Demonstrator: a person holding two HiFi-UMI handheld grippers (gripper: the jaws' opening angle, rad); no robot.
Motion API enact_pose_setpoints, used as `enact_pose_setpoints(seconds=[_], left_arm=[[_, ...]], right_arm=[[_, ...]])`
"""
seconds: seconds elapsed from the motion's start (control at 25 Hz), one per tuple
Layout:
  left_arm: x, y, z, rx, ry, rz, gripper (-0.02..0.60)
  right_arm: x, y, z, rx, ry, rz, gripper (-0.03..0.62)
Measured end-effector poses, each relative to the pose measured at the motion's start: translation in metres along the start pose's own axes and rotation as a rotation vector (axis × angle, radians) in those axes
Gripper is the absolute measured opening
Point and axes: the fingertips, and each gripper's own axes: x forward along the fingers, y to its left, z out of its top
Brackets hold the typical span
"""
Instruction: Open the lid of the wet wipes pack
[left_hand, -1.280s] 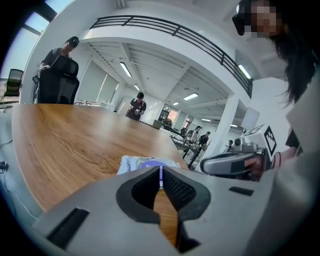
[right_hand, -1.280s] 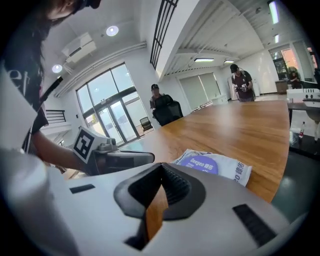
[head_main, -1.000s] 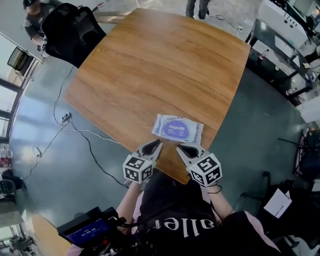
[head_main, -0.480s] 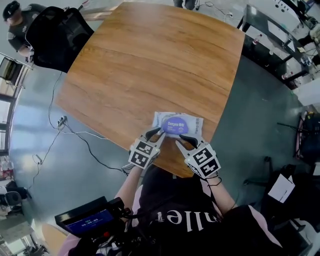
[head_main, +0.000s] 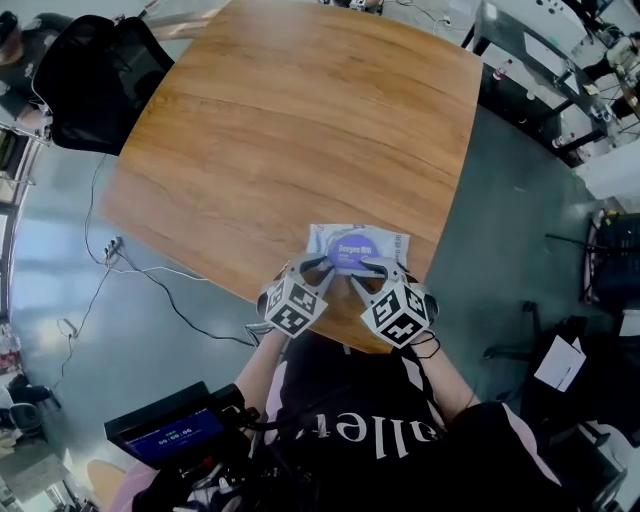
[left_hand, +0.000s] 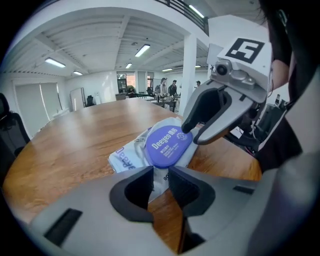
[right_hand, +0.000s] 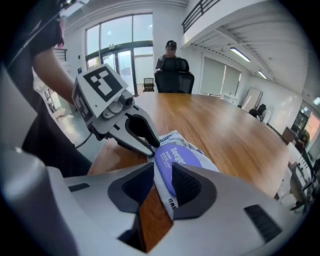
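Observation:
The wet wipes pack (head_main: 358, 246), white with a shut purple oval lid (left_hand: 167, 145), lies flat on the wooden table (head_main: 300, 130) near its front edge. Both grippers have their tips at the pack's near side. My left gripper (head_main: 318, 265) is open at the pack's left near corner, and the white wrapper edge shows in its gap (left_hand: 161, 182). My right gripper (head_main: 368, 268) is open and its jaws have just been opening. The pack's near edge and the lid's rim (right_hand: 175, 160) lie between the right gripper's pads (right_hand: 162, 182) without being squeezed.
The table's front edge (head_main: 350, 345) runs just under the grippers. A black chair (head_main: 95, 80) stands at the far left corner, with a person behind it (right_hand: 171, 55). Cables (head_main: 150, 270) trail over the floor at left. Desks with equipment (head_main: 560, 70) stand at right.
Both grippers have moved forward and down from the table's front edge to the pack's near side and have drawn closer together. The pack has not moved.

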Motion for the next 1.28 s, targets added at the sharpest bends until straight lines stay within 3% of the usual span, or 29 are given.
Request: enact_pose_setpoints(seconds=[0.16, 0.48, 0.68, 1.28], left_arm=[[0.0, -0.004, 0.001, -0.037, -0.048, -0.011, 0.08], [0.003, -0.008, 0.006, -0.026, -0.042, -0.006, 0.08], [0.007, -0.009, 0.003, -0.009, -0.039, -0.005, 0.08], [0.009, -0.011, 0.0, 0.022, -0.036, -0.006, 0.078]], right_arm=[[0.009, 0.004, -0.007, -0.187, 0.069, -0.031, 0.097], [0.024, 0.0, -0.008, -0.434, 0.1, -0.041, 0.098], [0.025, -0.001, -0.01, -0.393, 0.05, 0.009, 0.098], [0.018, 0.006, -0.004, -0.549, -0.023, -0.01, 0.075]])
